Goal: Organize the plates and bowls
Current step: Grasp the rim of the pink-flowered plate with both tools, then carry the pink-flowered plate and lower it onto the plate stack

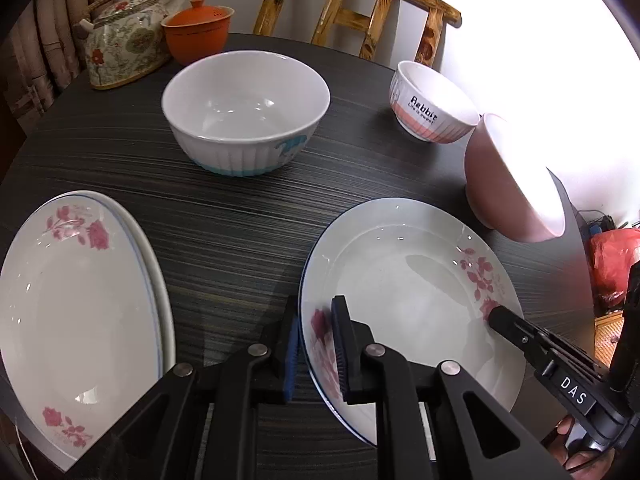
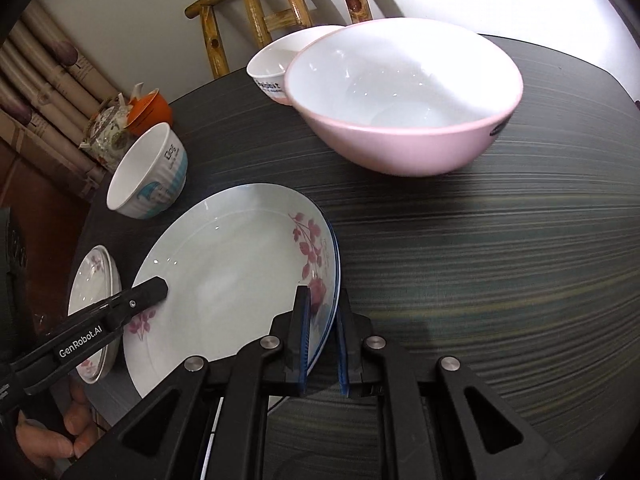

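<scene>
Though clamped, plate [image 1: 412, 304] between both tools.

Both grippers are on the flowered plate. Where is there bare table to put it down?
Bare table is widest right of the flowered plate, below the pink bowl. A narrower strip lies between the plate and the plate stack, below the blue-banded bowl. The far edge is crowded.

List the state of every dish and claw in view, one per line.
Rose plate: gripped at opposite rims by both claws.
Left claw: shut on the plate's rim.
Right claw: shut on the plate's rim.
Plate stack: resting on table.
Blue-trim bowl: upright, empty.
Pink bowl: upright, empty.
Rabbit bowl: upright.
Teapot: lidded.
</scene>
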The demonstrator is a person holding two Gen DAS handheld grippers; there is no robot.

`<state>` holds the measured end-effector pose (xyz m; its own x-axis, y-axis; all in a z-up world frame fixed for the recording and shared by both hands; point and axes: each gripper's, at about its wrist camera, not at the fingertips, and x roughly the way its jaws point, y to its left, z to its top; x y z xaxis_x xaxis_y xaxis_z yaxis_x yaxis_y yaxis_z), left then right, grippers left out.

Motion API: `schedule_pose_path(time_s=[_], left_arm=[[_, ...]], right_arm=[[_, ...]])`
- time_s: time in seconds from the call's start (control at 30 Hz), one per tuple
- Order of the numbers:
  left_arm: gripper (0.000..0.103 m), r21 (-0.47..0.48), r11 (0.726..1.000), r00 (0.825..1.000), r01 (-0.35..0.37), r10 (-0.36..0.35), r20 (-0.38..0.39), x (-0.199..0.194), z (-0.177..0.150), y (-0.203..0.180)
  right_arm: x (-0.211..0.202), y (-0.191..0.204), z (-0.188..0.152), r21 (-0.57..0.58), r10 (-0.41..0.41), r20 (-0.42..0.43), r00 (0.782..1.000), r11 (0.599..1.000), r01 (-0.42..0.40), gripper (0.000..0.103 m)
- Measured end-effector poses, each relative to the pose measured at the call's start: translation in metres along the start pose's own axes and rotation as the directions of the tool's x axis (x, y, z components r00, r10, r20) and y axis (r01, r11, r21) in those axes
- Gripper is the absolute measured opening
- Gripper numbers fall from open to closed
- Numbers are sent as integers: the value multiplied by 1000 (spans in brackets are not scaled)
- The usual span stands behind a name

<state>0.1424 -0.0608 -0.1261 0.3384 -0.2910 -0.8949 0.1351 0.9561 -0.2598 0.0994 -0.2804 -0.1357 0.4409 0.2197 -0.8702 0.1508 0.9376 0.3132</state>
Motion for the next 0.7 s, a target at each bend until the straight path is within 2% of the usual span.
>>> schedule_pose_path(time_s=[0.37,0.7], left_arm=[[15,-28,1000,998,-7,9,54,-40,2,24],[15,-97,994,993,-47,56,100,-78,-3,74]], right_arm=[[-23,26,-5,-41,18,32,999,999,-17,12],[-27,76,-6,-102,59,37,998,993,-55,12]])
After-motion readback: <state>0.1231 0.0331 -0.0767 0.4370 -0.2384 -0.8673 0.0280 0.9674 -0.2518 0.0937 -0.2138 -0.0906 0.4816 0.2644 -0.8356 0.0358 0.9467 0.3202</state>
